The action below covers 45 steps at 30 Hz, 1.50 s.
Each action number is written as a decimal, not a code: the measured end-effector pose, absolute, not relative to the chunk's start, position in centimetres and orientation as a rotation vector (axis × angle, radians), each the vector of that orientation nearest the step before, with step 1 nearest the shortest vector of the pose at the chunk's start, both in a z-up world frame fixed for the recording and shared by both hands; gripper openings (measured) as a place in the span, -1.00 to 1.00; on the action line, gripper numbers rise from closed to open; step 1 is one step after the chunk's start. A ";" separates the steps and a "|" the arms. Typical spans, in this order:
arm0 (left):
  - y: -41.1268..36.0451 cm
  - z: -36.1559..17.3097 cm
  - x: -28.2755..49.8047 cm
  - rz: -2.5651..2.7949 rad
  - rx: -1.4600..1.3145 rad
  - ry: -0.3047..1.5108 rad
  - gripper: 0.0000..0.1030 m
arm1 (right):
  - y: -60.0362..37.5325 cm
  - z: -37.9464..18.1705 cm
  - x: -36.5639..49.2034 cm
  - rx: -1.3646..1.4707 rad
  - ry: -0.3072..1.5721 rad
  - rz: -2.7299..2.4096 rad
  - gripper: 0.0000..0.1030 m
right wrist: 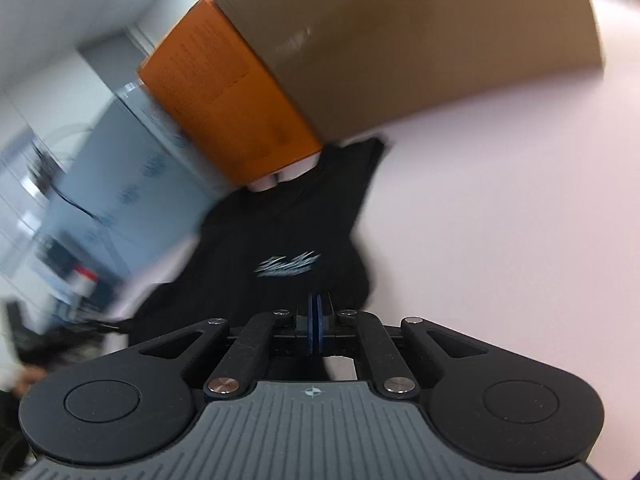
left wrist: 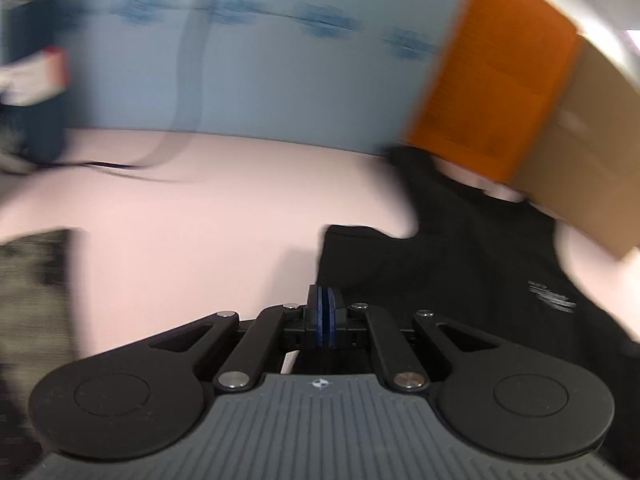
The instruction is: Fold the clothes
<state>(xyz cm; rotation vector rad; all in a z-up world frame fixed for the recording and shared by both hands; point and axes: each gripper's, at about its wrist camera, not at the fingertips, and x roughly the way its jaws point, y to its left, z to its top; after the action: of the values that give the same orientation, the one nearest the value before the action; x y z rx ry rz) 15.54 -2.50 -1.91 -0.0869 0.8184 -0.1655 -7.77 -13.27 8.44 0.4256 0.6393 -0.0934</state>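
Starting fold: black printed cotton T-shirt flat on pale pink tabletop; left gripper and right gripper clenched empty; next, reopen and pinch hem.

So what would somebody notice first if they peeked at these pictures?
Probably the bright orange box, stuck against a big brown cardboard box at the back of the pale pink table. Then the black shirt with a small white logo, spread out in front of them.
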 end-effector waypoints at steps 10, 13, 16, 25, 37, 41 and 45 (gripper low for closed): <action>-3.5 1.5 14.0 -0.224 -0.107 0.813 -0.42 | -14.7 8.3 -11.5 0.537 0.604 -0.186 -0.82; -11.5 2.8 13.0 -0.502 -0.007 0.817 0.41 | -16.3 7.3 -13.4 0.700 0.517 -0.293 -0.43; -20.3 3.3 11.0 -0.756 0.083 0.826 0.61 | -16.8 6.7 -15.1 0.761 0.466 -0.365 -0.30; -34.7 -1.1 6.3 -1.006 0.387 0.895 -0.64 | -17.3 6.4 -19.8 0.792 0.395 -0.346 0.43; -23.5 -2.4 11.1 -0.660 0.147 0.944 -0.95 | -14.8 6.0 -13.3 0.762 0.495 -0.042 0.43; -22.0 -2.6 11.1 -0.653 0.109 0.947 -0.93 | -13.6 5.9 -10.0 0.764 0.561 0.066 0.44; -22.0 -3.0 11.6 -0.663 0.116 0.941 -0.90 | -11.8 6.2 -6.8 0.726 0.614 0.146 0.43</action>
<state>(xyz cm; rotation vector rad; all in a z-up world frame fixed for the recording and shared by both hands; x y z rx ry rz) 11.58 -21.97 -2.98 0.1156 0.9406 -0.6626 -6.82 -11.85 6.18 0.7259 0.6138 0.1462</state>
